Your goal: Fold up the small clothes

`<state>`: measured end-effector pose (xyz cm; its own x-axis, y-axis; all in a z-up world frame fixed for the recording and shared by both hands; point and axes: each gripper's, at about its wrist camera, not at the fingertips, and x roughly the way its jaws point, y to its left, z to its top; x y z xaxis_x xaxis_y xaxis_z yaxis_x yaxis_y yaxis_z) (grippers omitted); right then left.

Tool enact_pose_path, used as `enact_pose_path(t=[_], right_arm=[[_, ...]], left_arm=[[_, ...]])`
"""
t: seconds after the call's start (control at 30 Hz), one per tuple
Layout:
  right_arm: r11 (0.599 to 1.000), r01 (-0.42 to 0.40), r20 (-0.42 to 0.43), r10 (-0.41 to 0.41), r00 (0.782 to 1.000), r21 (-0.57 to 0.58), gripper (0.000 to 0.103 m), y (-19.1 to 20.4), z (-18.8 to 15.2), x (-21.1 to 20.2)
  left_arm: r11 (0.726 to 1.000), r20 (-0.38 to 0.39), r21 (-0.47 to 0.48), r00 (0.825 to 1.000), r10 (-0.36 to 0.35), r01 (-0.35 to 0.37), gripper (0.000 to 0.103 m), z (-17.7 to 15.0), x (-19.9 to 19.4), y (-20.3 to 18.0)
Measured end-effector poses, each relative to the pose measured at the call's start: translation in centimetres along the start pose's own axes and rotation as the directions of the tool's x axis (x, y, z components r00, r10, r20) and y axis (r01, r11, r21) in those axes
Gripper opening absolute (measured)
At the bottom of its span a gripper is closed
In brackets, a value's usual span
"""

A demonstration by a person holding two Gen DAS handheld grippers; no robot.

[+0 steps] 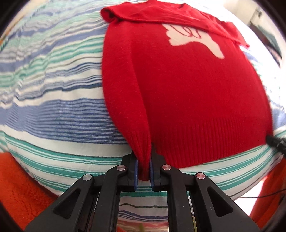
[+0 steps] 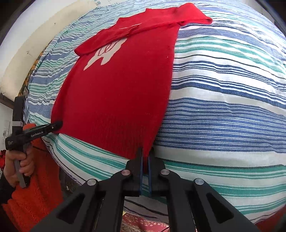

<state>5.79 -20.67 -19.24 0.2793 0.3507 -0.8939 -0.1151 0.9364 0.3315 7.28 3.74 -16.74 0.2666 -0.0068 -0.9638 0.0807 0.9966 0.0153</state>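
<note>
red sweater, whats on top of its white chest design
A folded-over sleeve of the red sweater lies across the white design, covering its upper part. The rest of the design cannot be seen.

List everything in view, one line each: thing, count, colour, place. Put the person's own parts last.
sweater: one, red with a white motif on the chest, lying flat on the sheet, sleeves folded across the top
sheet: one, white with blue and green stripes, covering the surface under the sweater
blanket: one, orange and fuzzy, at the near edge below the sheet
rug: one, red patterned, on the floor at the bottom of the right wrist view
left gripper: one, black with blue pads, shut on the sweater at its near left hem corner
right gripper: one, black with blue pads, shut on the sweater at its near right hem corner
left hand: one, bare, holding the left gripper's handle
</note>
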Motion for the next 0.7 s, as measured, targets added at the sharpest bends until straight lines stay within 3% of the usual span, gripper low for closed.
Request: enact_pose_path(t=[0.2,0.27,0.33,0.37,0.47,0.5,0.53,0.6,0.7], right_arm=[[1.0,-0.005,0.002,0.005,1.0,0.003,0.005,-0.1,0.0,0.0],[1.0,-0.003,0.003,0.003,1.0,0.001,0.004,0.0,0.0,0.0],[1.0,0.004,0.005,-0.004,1.0,-0.01,0.007,0.2,-0.1,-0.1],[1.0,0.002,0.005,-0.001,1.0,-0.014,0.009,0.3,-0.1,-0.2],[0.999,-0.024,0.001,0.024,1.0,-0.032,0.044,0.9,-0.5,-1.4],[0.999,-0.011,0.015,0.011,1.0,-0.039,0.063,1.0,-0.7,-2.1],[0.998,0.031,0.05,-0.029,0.998,-0.048,0.073,1.0,-0.9,-3.2],[0.994,0.105,0.136,-0.099,0.986,-0.039,0.073,0.7,-1.2,-5.4],[0.995,0.088,0.219,-0.098,0.971,0.056,0.073,-1.4,-0.8,-7.3]], left_arm=[[1.0,0.001,0.008,1.0,0.008,-0.008,0.013,0.2,0.0,-0.1],[0.999,0.008,0.023,0.999,0.048,-0.048,0.027,0.1,-0.4,-0.3],[0.989,-0.003,0.05,0.99,0.138,-0.137,0.081,0.2,-1.0,-0.6],[0.982,-0.017,0.065,0.983,0.18,-0.179,0.089,0.2,-1.4,-0.5],[0.987,-0.013,0.068,0.989,0.149,-0.148,0.084,-0.3,-4.5,0.9],[0.988,0.01,0.056,0.99,0.14,-0.141,0.083,-0.3,-5.7,1.3],[0.99,0.048,0.048,0.99,0.13,-0.132,0.083,0.4,-7.1,1.4],[0.991,0.143,0.074,0.984,0.104,-0.116,0.083,3.0,-10.1,1.1],[0.98,0.28,0.167,0.958,0.055,-0.105,0.084,8.6,-12.1,-2.1]])
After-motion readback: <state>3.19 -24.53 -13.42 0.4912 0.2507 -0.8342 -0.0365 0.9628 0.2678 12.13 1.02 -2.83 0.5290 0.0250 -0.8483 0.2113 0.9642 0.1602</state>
